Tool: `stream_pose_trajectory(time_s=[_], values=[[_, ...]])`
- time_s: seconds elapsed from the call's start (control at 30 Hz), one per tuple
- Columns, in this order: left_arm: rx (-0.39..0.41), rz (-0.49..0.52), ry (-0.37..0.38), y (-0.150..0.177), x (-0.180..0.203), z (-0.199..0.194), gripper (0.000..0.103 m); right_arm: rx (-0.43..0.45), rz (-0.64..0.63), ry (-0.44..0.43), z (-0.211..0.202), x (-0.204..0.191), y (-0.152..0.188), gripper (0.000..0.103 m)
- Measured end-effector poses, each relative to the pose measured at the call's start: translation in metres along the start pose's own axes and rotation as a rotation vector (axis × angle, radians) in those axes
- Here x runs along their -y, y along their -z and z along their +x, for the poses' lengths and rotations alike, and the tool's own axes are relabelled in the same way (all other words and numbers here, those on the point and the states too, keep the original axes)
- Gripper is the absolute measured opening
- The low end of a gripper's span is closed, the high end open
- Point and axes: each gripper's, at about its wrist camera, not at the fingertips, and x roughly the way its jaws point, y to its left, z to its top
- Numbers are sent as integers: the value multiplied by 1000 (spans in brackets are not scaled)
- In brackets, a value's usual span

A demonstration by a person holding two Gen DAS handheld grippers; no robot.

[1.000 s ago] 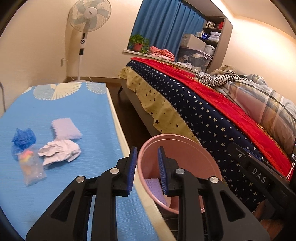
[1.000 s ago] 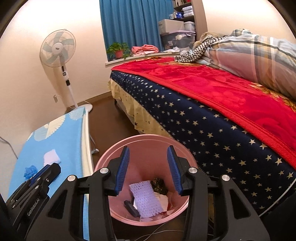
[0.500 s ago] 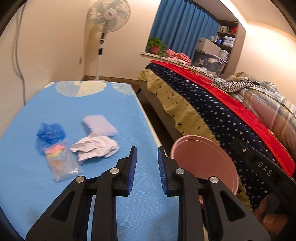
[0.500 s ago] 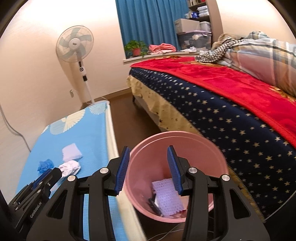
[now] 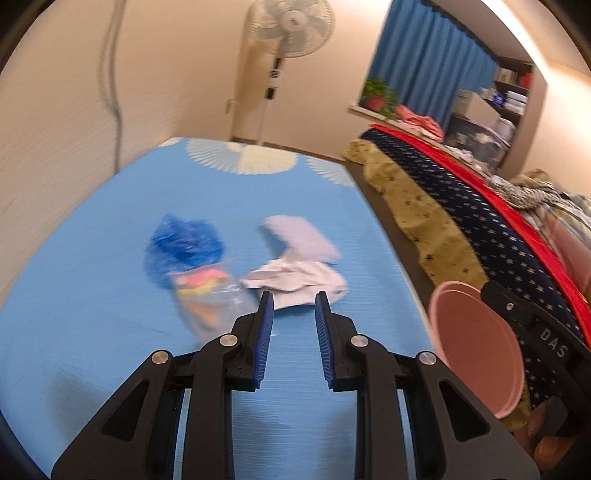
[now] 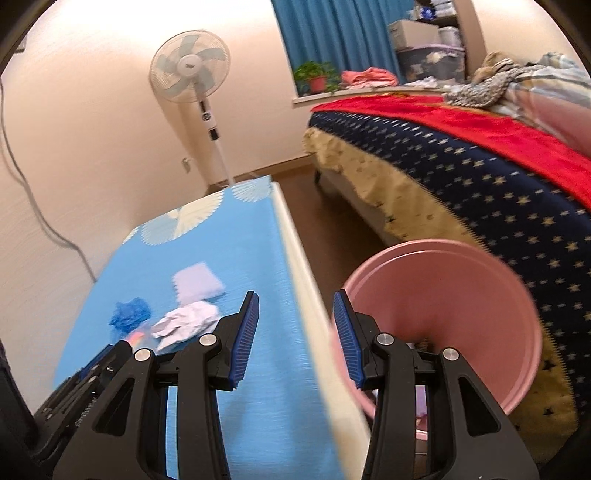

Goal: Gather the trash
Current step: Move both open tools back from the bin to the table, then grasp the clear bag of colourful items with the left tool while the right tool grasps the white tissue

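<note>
Trash lies on a blue mat (image 5: 92, 295): a crumpled white paper (image 5: 295, 282), a pale lilac foam pad (image 5: 301, 238), a crumpled blue plastic bag (image 5: 184, 242) and a clear bag with colourful bits (image 5: 208, 299). My left gripper (image 5: 293, 301) is open and empty, just short of the white paper. My right gripper (image 6: 295, 299) is open and empty, above the mat's right edge. A pink bin (image 6: 454, 306) stands on the floor right of the mat, also in the left wrist view (image 5: 476, 347). The same trash shows in the right wrist view: paper (image 6: 186, 323), pad (image 6: 197, 282), blue bag (image 6: 129, 314).
A bed with a star-patterned and red cover (image 6: 480, 166) runs along the right. A standing fan (image 5: 284, 33) is by the far wall. A strip of brown floor (image 6: 332, 206) lies between mat and bed. The mat has a cream edge (image 6: 306, 295).
Both grippers swung left, away from the pink bin and toward the mat. My left gripper now points at the white paper and its jaws stand wider. The right gripper has also opened wider.
</note>
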Motion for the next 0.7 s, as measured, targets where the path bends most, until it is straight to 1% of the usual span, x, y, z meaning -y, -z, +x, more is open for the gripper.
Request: stream_pose_trajectory(time_s=[0.1,0.27,0.3,0.33,0.4,0.47,0.53,0.57,0.6,0.63,0.7], values=[[-8,-46,-39,2,-13,5,23,-20,-7,-47,12,-12,4,43],[-29,-86,-80,4,-27,18,25,-59,-16,-117,33,-27,12,43],[-36,-93,-87,6,-29,20,26,-67,-14,-126,38,-29,12,43],[-42,-98,-96,7,-31,23,32,-77,-12,-137,43,-30,13,43],[-53,-105,-112,8,-34,28,37,-97,-8,-155,53,-33,16,43],[-67,-110,-122,9,-36,33,38,-118,1,-170,63,-34,17,43],[-84,-110,-130,7,-37,38,41,-143,19,-193,73,-36,17,43],[-89,-106,-129,7,-36,39,43,-150,25,-199,77,-37,16,47],[-96,-98,-132,6,-35,41,46,-159,34,-207,82,-38,16,53],[-107,-89,-138,6,-35,44,49,-165,41,-215,86,-39,15,55],[-134,-84,-148,6,-35,49,49,-178,51,-231,92,-41,15,57]])
